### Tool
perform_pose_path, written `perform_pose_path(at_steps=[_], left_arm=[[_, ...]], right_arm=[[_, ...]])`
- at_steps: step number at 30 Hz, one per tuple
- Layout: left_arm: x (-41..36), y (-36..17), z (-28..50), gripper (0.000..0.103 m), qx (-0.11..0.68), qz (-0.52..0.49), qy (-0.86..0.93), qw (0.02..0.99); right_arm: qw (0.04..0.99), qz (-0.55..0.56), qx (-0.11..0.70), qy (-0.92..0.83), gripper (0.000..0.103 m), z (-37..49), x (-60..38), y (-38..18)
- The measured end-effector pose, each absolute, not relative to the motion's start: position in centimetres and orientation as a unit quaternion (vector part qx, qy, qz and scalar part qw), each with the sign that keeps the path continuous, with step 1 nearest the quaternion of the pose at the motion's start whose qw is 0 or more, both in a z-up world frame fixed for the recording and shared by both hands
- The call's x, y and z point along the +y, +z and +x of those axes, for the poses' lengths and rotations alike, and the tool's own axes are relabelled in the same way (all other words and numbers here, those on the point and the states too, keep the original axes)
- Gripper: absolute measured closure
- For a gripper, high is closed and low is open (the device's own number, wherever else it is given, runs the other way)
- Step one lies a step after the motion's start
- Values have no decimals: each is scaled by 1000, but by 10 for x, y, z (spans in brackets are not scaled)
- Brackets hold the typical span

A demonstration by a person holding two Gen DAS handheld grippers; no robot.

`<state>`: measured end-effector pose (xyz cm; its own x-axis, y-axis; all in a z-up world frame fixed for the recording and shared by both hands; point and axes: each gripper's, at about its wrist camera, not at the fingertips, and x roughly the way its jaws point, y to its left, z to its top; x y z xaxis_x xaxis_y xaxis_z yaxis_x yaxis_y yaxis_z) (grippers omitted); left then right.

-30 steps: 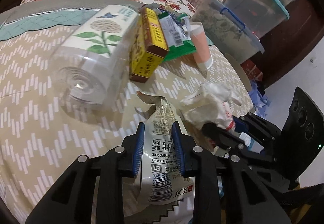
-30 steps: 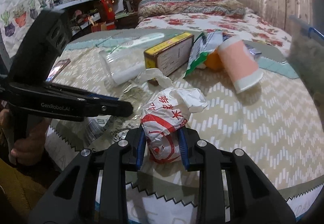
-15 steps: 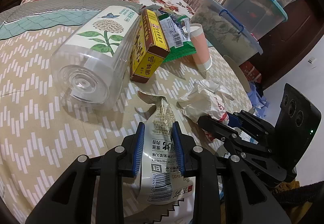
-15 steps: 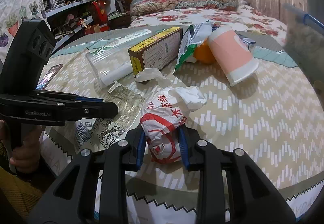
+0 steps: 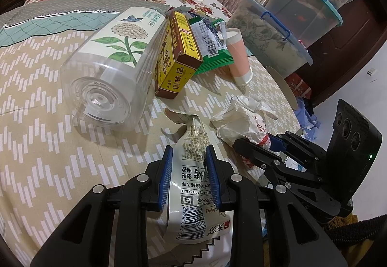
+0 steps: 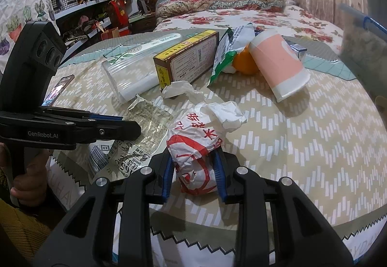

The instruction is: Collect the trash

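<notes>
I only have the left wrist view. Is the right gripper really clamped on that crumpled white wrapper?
Observer: Yes. The right gripper has both blue pads pressing the sides of the red-printed wrapper.
Operator: Anything hidden behind the pink cup?
Observer: An orange sits between the pink cup and the green packet.
Operator: Anything that isn't trash?
Observer: A phone lies on the tablecloth, screen lit, at the far left.

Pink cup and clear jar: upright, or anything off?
Both are tipped on their sides. The pink cup leans over an orange; the clear jar lies empty against the yellow box, no lid visible.
</notes>
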<state>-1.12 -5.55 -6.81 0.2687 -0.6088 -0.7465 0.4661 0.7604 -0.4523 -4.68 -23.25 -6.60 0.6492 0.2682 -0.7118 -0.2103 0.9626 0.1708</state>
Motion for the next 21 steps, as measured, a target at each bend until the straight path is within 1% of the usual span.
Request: perform_pose_path(at_steps=[21], left_arm=[[-55,-68,-12,77,500,-71,-339,794]], right_arm=[[909,27,396,129,71,-47,-231,-69]])
